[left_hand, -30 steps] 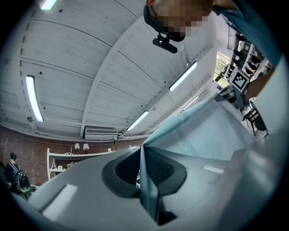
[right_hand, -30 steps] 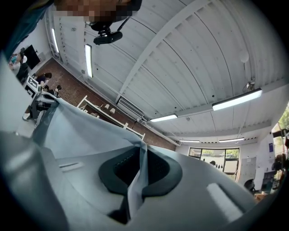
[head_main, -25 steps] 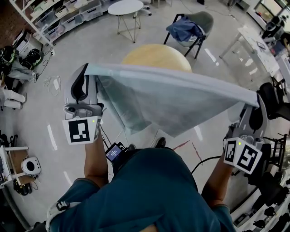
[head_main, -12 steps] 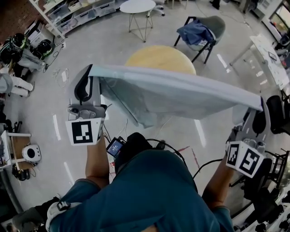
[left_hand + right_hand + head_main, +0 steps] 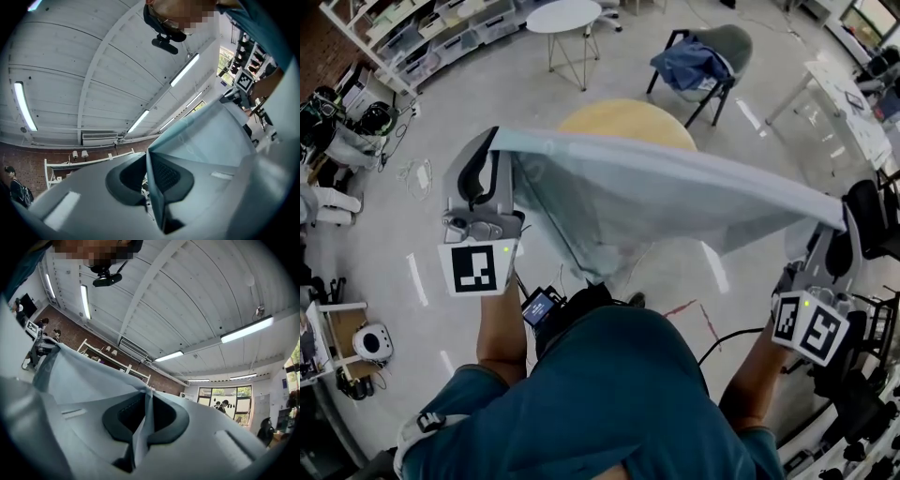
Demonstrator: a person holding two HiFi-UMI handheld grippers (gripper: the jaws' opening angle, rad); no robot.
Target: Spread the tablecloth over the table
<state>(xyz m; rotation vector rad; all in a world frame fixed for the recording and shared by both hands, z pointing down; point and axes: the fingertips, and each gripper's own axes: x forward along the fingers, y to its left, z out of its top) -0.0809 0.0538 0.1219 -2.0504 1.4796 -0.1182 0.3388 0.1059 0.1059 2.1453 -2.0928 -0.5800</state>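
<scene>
A pale blue-grey tablecloth (image 5: 656, 202) hangs stretched in the air between my two grippers, its lower part sagging toward me. My left gripper (image 5: 495, 134) is shut on its left corner; in the left gripper view the tablecloth (image 5: 206, 136) runs out from between the pinched jaws. At the right, my right gripper (image 5: 842, 214) is shut on the other corner, and the tablecloth (image 5: 84, 376) shows pinched in the right gripper view. The round wooden table (image 5: 623, 120) stands beyond the cloth, its near part hidden behind it.
A chair (image 5: 712, 56) with a blue garment draped on it stands behind the table, a small white round table (image 5: 564, 17) farther back. Shelving (image 5: 422, 37) lines the far left wall, and equipment lies on the floor at the left. A white desk (image 5: 839, 94) stands at the right.
Both grippers have shifted with the cloth, which is raised a little and drawn tauter; the round table sits slightly nearer the cloth's top edge.
</scene>
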